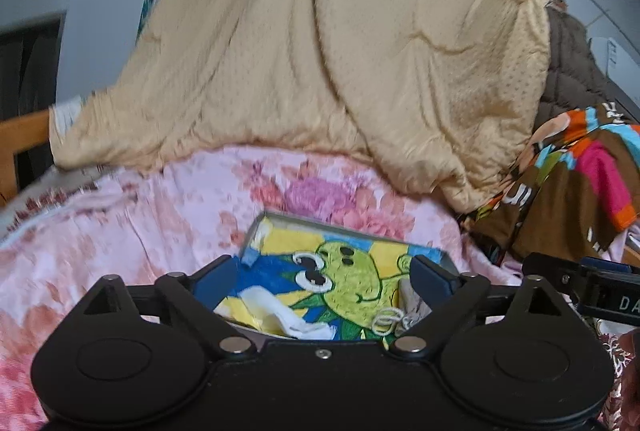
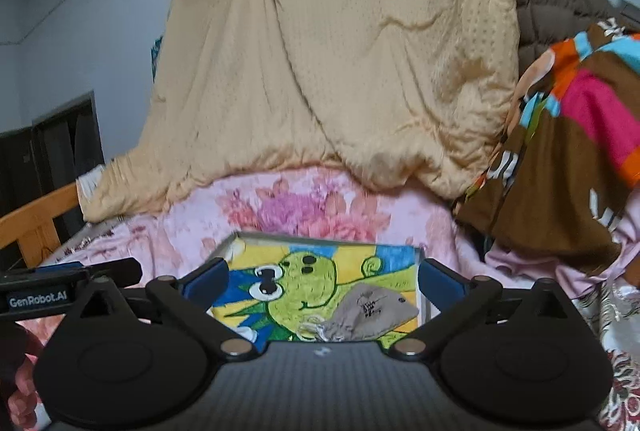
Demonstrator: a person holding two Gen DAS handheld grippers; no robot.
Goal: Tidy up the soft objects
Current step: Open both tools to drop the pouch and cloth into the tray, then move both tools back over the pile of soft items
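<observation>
Both views are lit softly and evenly by dim, bluish daylight; no hard shadows or glare are seen. Strong fisheye bending is shown at the edges, where corners are curved away. Motion blur is spread over the tan quilt and floral sheet; the dark doorway at left is underexposed.

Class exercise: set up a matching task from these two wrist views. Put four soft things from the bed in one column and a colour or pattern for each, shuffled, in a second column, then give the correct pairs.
Things:
1. quilt
2. bedsheet
3. drawstring pouch
4. cartoon towel

Descriptions:
A. grey
B. pink with flowers
C. plain tan
D. green creature on yellow and blue

Pairs: 1-C, 2-B, 3-A, 4-D
</observation>
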